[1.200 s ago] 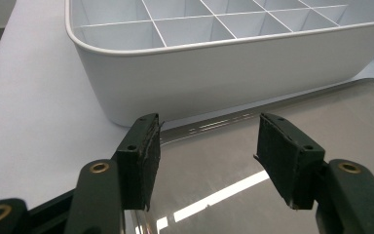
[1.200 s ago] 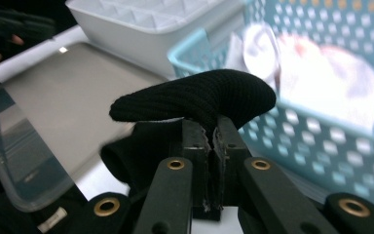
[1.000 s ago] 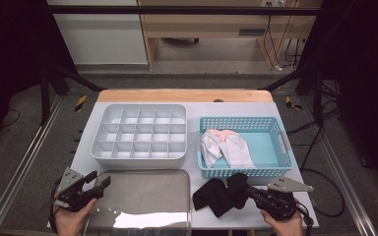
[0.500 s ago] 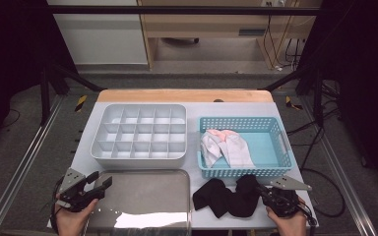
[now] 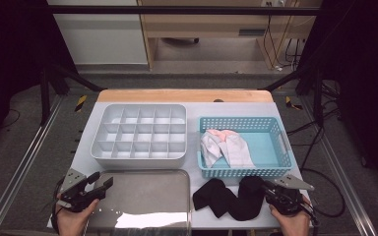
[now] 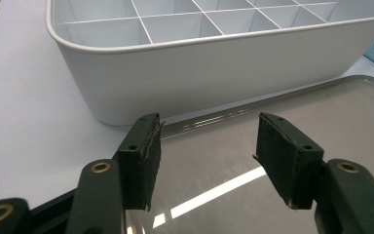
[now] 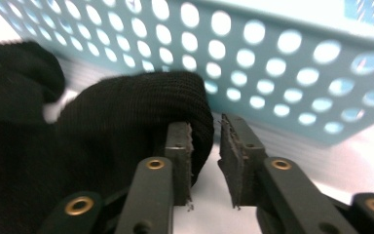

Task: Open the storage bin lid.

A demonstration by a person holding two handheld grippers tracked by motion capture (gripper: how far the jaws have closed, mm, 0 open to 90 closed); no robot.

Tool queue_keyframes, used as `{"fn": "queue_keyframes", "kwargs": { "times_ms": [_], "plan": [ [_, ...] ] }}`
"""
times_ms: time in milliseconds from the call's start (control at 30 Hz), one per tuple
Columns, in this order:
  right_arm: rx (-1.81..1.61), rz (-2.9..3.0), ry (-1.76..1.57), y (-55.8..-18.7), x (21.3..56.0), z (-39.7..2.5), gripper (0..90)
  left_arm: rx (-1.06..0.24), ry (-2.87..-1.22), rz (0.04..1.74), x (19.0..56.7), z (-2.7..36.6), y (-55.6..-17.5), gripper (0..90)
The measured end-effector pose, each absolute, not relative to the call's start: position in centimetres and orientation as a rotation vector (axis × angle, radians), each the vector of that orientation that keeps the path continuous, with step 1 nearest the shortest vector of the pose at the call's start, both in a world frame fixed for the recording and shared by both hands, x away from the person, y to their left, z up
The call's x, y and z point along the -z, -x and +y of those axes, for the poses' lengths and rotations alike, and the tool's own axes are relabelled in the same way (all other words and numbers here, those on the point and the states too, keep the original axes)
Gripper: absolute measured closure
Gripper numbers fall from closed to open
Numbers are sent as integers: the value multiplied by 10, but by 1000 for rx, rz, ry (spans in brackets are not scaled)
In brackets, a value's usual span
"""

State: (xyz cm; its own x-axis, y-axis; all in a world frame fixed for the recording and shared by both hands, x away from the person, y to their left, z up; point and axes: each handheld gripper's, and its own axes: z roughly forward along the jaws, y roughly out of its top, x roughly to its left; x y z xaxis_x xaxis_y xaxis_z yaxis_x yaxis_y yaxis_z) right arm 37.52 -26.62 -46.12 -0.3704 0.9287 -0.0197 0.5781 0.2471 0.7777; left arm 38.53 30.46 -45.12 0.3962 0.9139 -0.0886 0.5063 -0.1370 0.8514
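A crumpled black cloth (image 5: 229,196) lies on the white table in front of the blue basket (image 5: 246,172). My right gripper (image 5: 267,191) sits at the cloth's right end. In the right gripper view the black cloth (image 7: 102,126) bunches against the left fingertip (image 7: 177,141). The right gripper (image 7: 205,124) stands slightly open, with bare table in the narrow gap. My left gripper (image 5: 101,182) hovers open over the left edge of the steel tray (image 5: 142,196). In its own view nothing lies between the jaws of the left gripper (image 6: 208,118), and the steel tray (image 6: 321,112) is below them.
A white divided organizer (image 5: 138,157) stands behind the tray, and the organizer's wall (image 6: 224,68) is close ahead of the left jaws. The basket holds white and pink garments (image 5: 226,145). The basket's perforated wall (image 7: 272,73) rises just beyond the right jaws.
The black cloth has spread to the right, toward the right gripper, which has drawn slightly back to the table's front edge. The left gripper has held still.
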Motion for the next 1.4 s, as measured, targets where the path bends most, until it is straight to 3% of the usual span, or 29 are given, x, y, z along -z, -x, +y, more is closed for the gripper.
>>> {"fn": "queue_keyframes", "kwargs": {
  "times_ms": [333,633,1400],
  "plan": [
    [-1157,1974,-1281,-371,442,-256,610,-571,-1783,1208,447,297,-382,408],
    [-1248,2075,-1134,-368,428,-218,616,-560,-1793,1166,441,282,-377,406],
    [-1209,2395,-973,-382,453,-127,636,-520,-1789,1112,441,252,-364,409]
  ]
}}
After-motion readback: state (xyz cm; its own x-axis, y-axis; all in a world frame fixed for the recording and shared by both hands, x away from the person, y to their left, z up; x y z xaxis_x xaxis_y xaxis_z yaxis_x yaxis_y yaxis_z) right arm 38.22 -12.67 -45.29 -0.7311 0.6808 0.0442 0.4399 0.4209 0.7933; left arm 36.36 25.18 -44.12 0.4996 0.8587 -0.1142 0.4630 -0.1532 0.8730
